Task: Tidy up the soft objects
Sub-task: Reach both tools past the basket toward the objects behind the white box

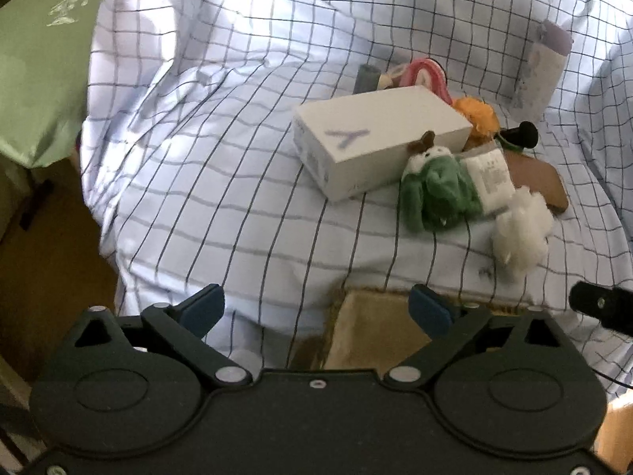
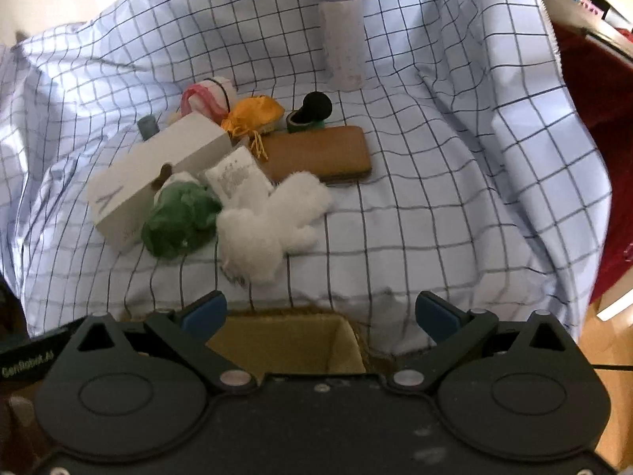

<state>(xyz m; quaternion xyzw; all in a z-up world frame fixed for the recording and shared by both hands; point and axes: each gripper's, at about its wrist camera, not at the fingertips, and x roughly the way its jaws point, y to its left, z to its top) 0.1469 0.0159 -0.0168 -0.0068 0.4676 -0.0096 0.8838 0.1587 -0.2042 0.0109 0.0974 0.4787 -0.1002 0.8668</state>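
Checked bedsheet (image 2: 395,237) covers the surface, a tan basket (image 2: 285,340) at its near edge. Left to right in the right view: white box (image 2: 158,162), green plush (image 2: 178,213) against it, white plush (image 2: 269,221) beside that. Both plushes look light, squashy and non-slip; pinching mid-body should do. Left gripper (image 1: 316,308) and right gripper (image 2: 320,312) hover spread wide, empty.

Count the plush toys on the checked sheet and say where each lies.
2, clearly. The green plush leans against the white box; the white fluffy plush lies just right of it, touching. The orange pouch and pink item behind the box may also be soft.
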